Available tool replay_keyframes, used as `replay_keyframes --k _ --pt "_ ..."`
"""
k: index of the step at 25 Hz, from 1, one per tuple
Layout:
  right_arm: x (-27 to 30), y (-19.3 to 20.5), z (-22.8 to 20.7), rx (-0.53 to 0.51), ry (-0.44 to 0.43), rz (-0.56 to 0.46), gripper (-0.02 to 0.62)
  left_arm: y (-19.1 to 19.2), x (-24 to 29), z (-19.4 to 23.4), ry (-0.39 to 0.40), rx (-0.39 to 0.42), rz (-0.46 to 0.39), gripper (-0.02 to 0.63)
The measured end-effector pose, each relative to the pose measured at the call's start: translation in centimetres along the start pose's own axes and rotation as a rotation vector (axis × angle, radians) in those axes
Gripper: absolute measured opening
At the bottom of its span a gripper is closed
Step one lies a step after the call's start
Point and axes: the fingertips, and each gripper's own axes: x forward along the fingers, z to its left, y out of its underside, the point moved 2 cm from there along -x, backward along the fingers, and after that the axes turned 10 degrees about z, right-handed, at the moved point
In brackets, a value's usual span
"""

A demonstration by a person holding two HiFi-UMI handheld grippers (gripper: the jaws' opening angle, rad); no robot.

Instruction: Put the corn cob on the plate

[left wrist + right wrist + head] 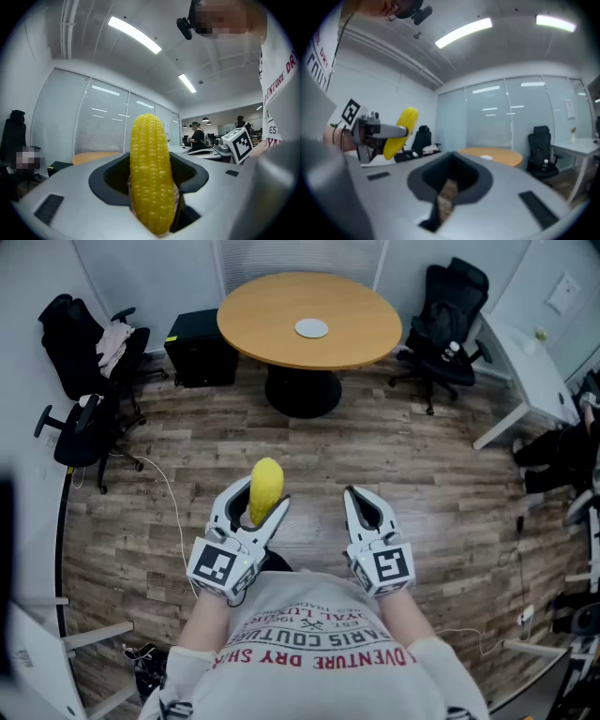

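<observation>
A yellow corn cob (265, 486) stands upright between the jaws of my left gripper (255, 504), which is shut on it at waist height over the floor. In the left gripper view the corn cob (150, 173) fills the middle, gripped low down. My right gripper (354, 498) is held level beside it, shut and empty. Seen from the right gripper (446, 199), the corn cob (401, 131) sticks up at the left. A small white plate (311, 328) lies on the round wooden table (356, 334) far ahead, well apart from both grippers.
Black office chairs stand at the left (89, 381) and beyond the table at the right (448, 320). A black box (199, 352) sits by the table's base. A white desk (530, 371) stands at the right. Cables (169, 493) lie on the wood floor.
</observation>
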Motion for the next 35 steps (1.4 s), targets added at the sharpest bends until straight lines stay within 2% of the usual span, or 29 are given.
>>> replay_keyframes --k 8,13,20,24,27,35 --pt "0.4 0.2 0.0 0.017 -0.007 0.007 0.029 0.6 0.1 0.7 -0.017 0.004 -0.003 0.278" --pt "0.3 -0.4 0.6 -0.066 0.011 -0.023 0.029 0.6 0.4 0.9 -0.02 -0.015 0.009 0.278" --pt "2.3 -0.3 0.1 -0.016 0.008 0.014 0.031 0.2 1.6 2.7 -0.008 -0.018 0.013 0.278" --pt "5.1 -0.7 0.2 0.008 0.005 0.024 0.031 0.0 2.0 5.4 -0.006 -0.021 0.011 0.278" --pt "7.8 -1.5 0.4 -0.015 0.014 0.033 0.031 -0.1 2.9 8.4 -0.002 -0.027 0.01 0.278" --pt "16.8 -4.3 0.4 -0.011 0.07 0.047 0.031 -1.6 5.8 18.2 0.047 -0.021 -0.006 0.278"
